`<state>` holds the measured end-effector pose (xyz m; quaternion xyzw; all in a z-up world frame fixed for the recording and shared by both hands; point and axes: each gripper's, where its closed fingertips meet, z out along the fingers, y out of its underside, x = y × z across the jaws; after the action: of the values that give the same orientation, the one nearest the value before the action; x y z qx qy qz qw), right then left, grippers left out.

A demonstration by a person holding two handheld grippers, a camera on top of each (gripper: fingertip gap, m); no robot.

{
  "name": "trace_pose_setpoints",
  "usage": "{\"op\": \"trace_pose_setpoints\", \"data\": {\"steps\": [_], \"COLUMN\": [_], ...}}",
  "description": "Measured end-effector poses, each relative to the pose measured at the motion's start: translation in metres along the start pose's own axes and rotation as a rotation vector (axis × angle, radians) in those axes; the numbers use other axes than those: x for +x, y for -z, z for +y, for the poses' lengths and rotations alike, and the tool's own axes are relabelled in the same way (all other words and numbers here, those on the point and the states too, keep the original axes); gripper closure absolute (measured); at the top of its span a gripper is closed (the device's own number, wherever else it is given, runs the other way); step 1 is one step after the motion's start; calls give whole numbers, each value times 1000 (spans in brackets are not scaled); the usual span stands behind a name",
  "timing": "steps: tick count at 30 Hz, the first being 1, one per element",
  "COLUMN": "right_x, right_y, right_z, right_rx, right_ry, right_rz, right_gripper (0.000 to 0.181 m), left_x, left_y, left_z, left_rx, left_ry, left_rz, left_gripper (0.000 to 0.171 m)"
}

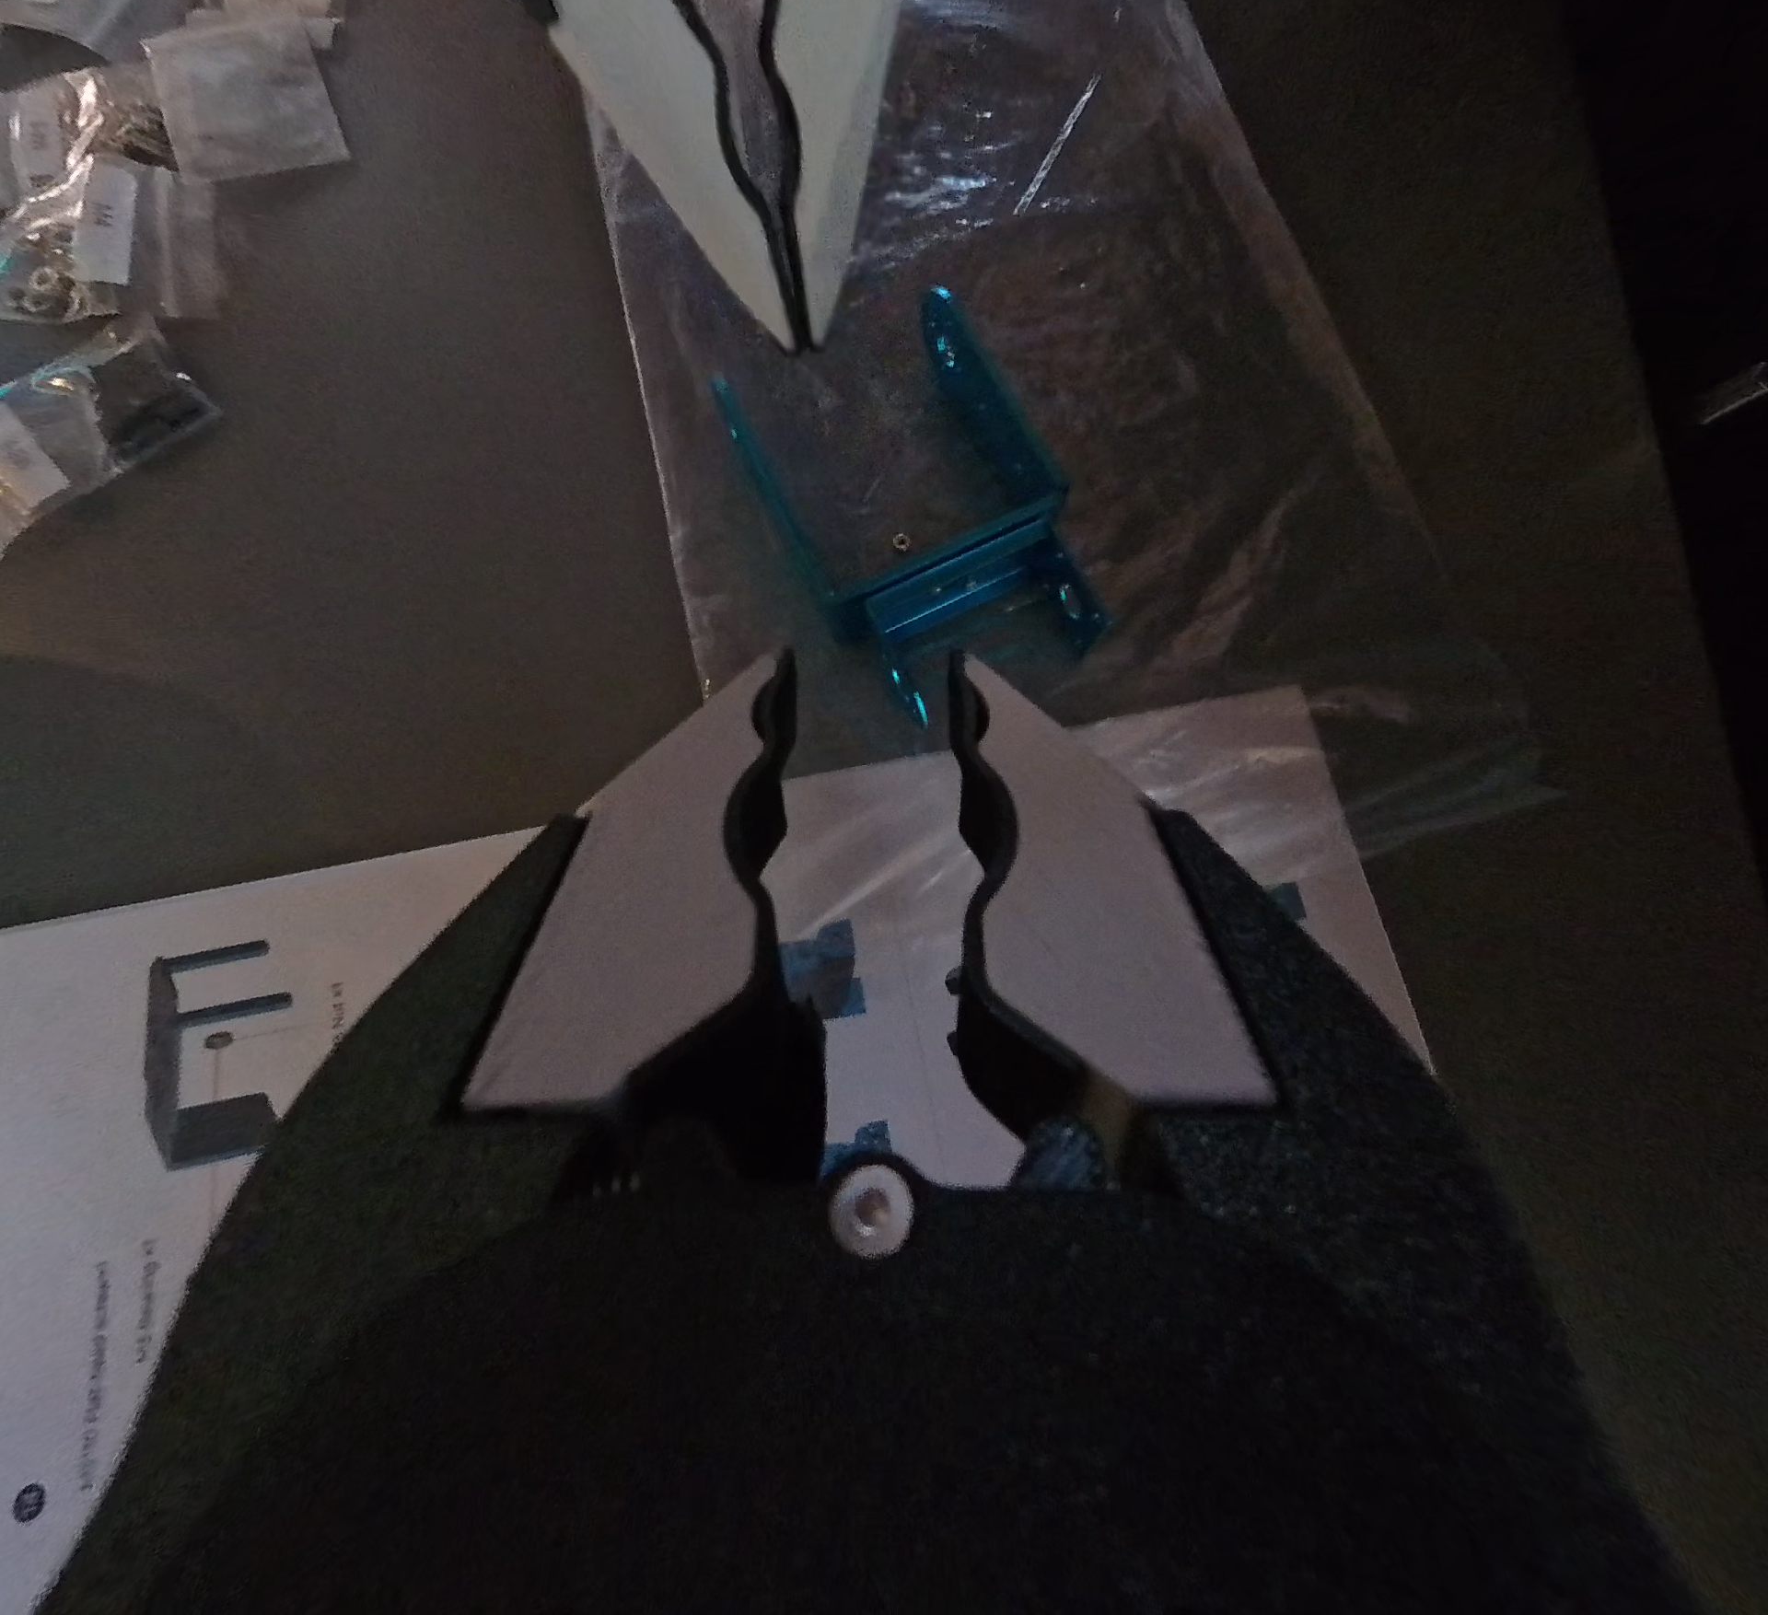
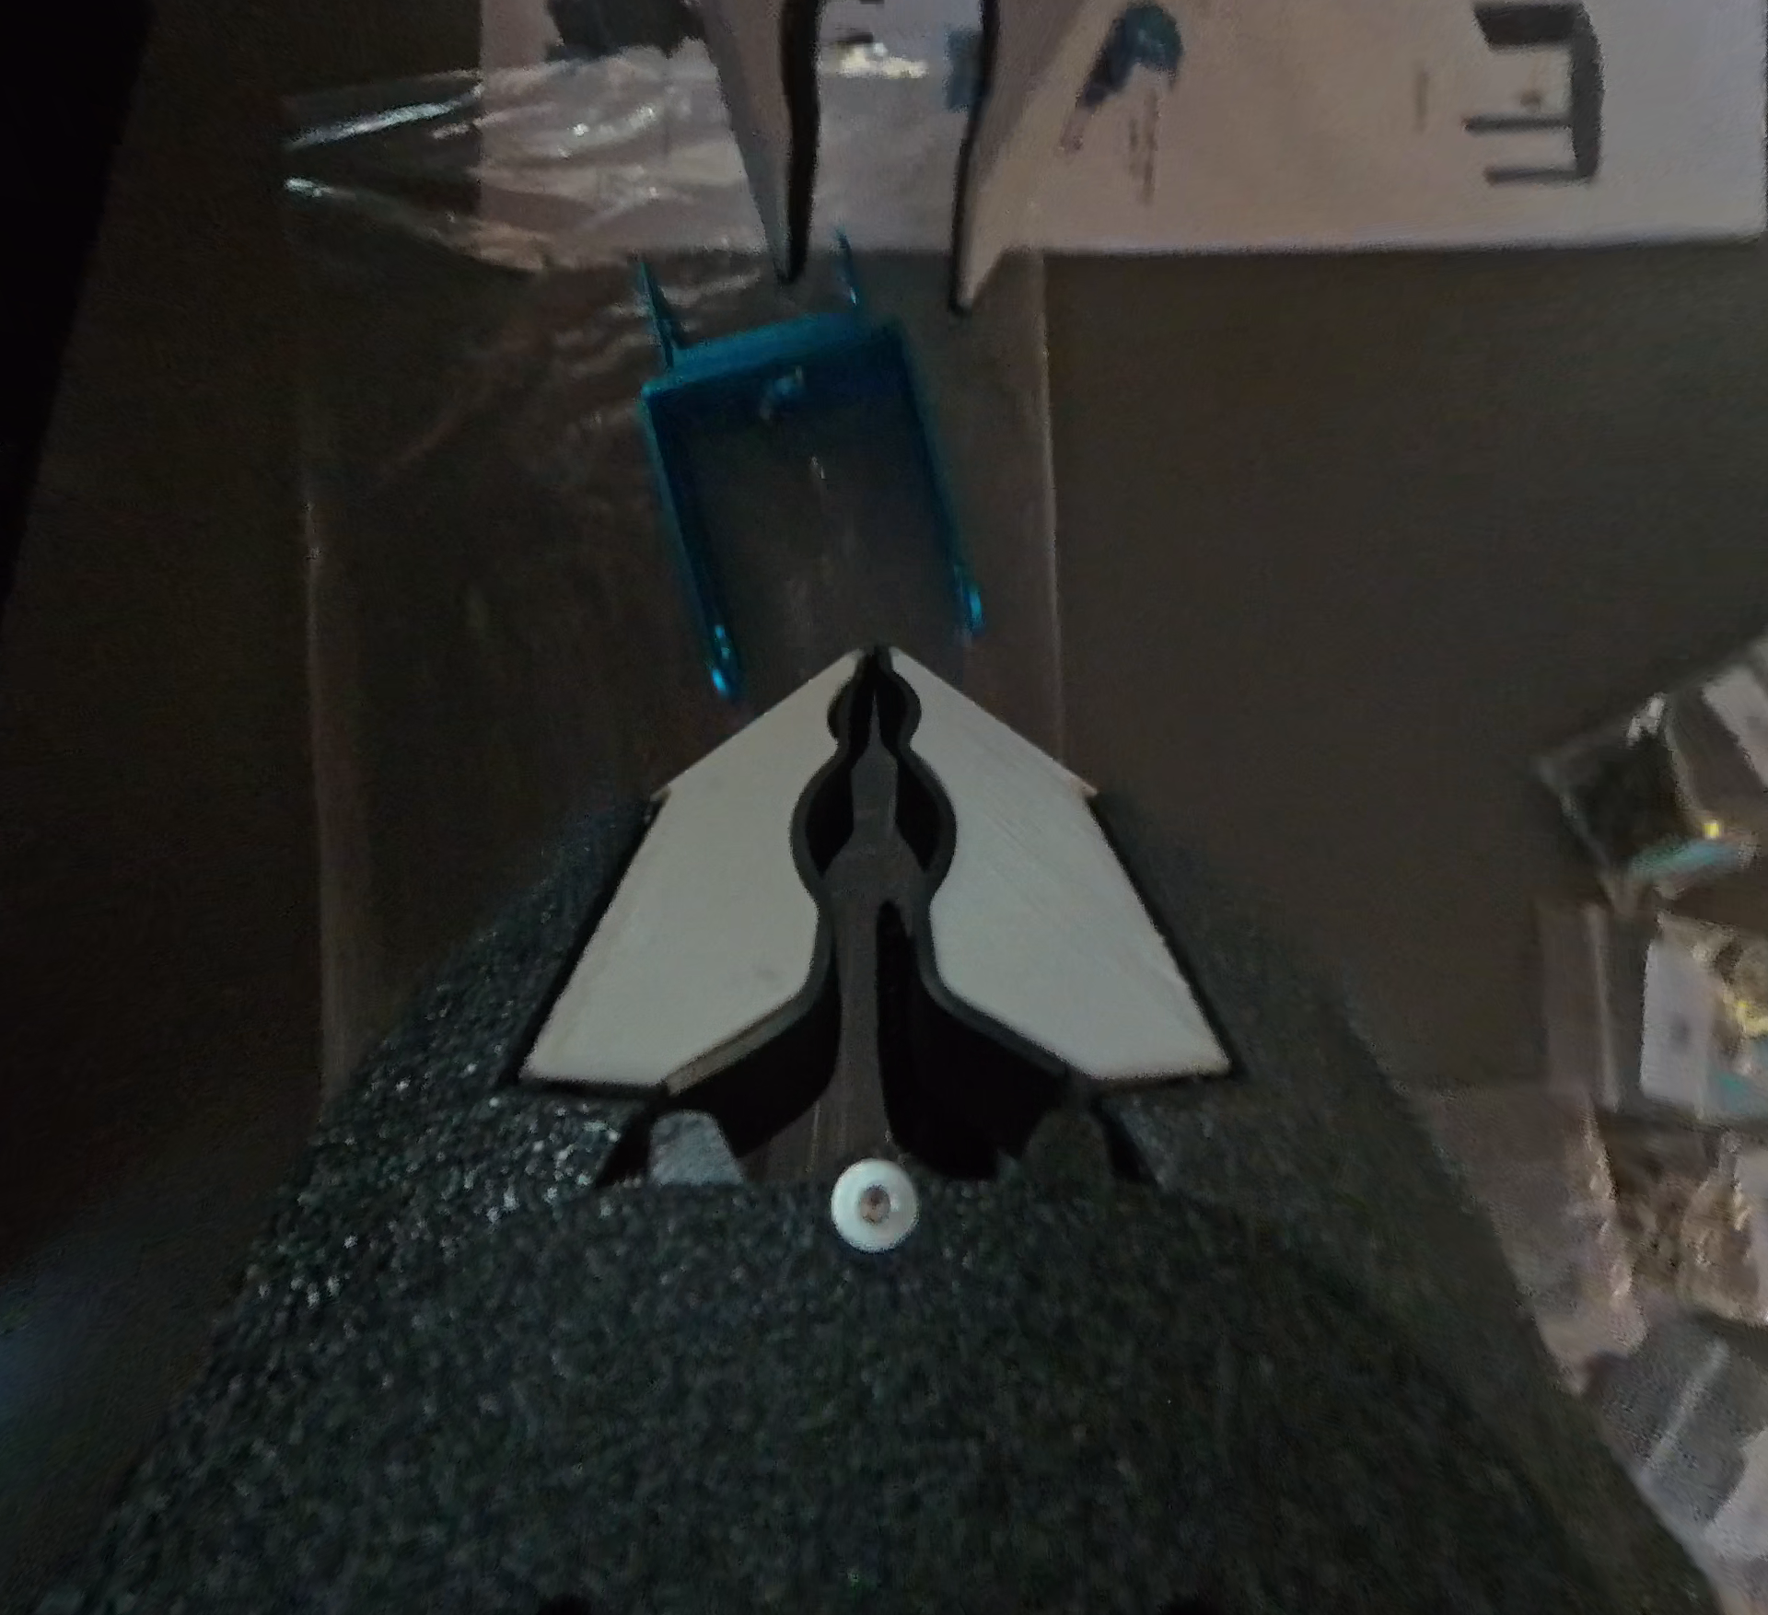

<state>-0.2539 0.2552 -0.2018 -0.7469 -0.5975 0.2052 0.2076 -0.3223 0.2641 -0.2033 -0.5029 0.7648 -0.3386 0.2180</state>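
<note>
A blue metal U-shaped bracket [image 1: 938, 574] lies on a clear plastic bag [image 1: 1100, 278] on the dark table. A tiny nut or screw [image 1: 898, 540] sits between its arms. My left gripper [image 1: 872, 670] is open and empty, its tips just short of the bracket's crossbar end. My right gripper [image 1: 802, 345] comes in from the far side, shut, tips near the bracket's arm ends. In the right wrist view the right gripper [image 2: 878, 655] is shut with nothing seen between its fingers, just short of the bracket [image 2: 784, 459], and the left gripper [image 2: 875, 282] stands open beyond it.
A white instruction sheet [image 1: 124, 1186] with printed part drawings lies under my left gripper; it also shows in the right wrist view [image 2: 1435, 134]. Several small bags of hardware [image 1: 143, 134] lie at the far left, and in the right wrist view [image 2: 1674, 995] at right. Tip to tip, the grippers are about 8 cm apart.
</note>
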Motion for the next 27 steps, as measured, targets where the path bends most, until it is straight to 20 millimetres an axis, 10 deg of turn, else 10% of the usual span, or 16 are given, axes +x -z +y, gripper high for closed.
{"op": "trace_pose_setpoints", "data": {"steps": [10, 27], "right_x": [-21, -14], "right_y": [-25, -41], "right_z": [-36, -30], "right_rx": [6, -129], "right_ry": [102, 194], "right_rz": [-80, -91], "right_gripper": [171, 179], "left_x": [3, 8], "left_y": [-2, -3], "left_z": [2, 1], "left_rx": [-7, -8], "left_ry": [18, 9], "left_rz": [28, 36], "left_gripper": [140, 139]}}
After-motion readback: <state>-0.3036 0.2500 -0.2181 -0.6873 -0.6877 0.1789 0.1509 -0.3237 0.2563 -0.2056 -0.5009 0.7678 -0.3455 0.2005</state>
